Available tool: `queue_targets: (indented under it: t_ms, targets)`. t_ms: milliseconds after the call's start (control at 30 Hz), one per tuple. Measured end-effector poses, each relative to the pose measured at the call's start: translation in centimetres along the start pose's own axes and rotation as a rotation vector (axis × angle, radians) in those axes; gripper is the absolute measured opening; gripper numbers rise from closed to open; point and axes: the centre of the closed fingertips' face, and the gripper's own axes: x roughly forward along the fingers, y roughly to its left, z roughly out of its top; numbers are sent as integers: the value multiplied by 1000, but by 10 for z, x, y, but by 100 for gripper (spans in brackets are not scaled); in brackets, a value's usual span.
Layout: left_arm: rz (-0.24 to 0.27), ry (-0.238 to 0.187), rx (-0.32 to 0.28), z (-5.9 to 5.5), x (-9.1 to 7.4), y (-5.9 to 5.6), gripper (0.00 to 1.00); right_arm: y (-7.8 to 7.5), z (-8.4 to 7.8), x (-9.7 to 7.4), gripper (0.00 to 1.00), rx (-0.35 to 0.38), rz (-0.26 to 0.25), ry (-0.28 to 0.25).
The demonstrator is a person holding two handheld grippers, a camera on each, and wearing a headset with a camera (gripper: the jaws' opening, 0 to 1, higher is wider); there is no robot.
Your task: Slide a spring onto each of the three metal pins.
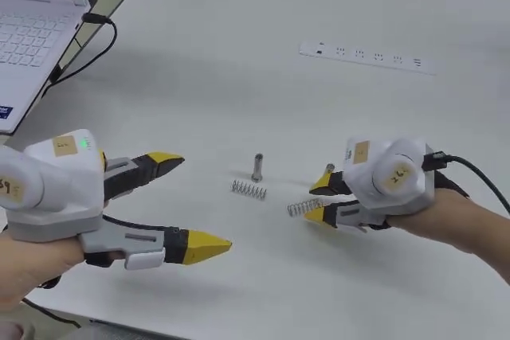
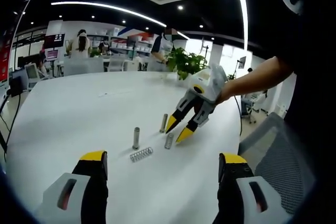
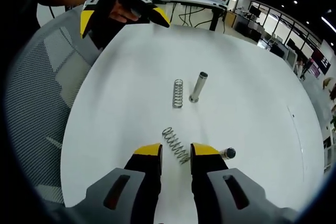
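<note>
The right hand-held gripper is held low over the table, with its jaws brought close on a spring. The spring seems to be pinched by one end, though the contact is not fully clear in the right gripper view. Its free end is left sticking out past the yellow tips, probably so that it can be aimed at a pin. A metal pin is found just beside the upper jaw, partly hidden behind it, and it is likely the one meant for this spring.

The left hand-held gripper is kept spread wide and nothing is carried in it. It is pointed toward the middle of the table, where a second pin stands upright and a second spring lies flat just in front of it, not touching. This pair is judged to be waiting for a later turn.

No spring is yet seated on either of these pins, so the task is judged to be at an early stage. For the next move, the held spring would need to be lined up with the axis of the near pin.
</note>
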Motion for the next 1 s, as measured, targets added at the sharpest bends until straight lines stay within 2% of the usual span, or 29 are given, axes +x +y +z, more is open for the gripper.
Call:
queue_targets:
  t_ms: [167, 700, 1000]
  targets:
    - [-2, 1, -1, 0, 0, -1, 83, -1, -7, 7, 19, 10, 7, 23]
    - [-2, 3, -3, -3, -3, -1, 82, -1, -15, 13, 12, 23, 15, 57]
    - [-6, 4, -2, -2, -2, -2, 82, 2, -12, 9, 9, 22, 13, 51]
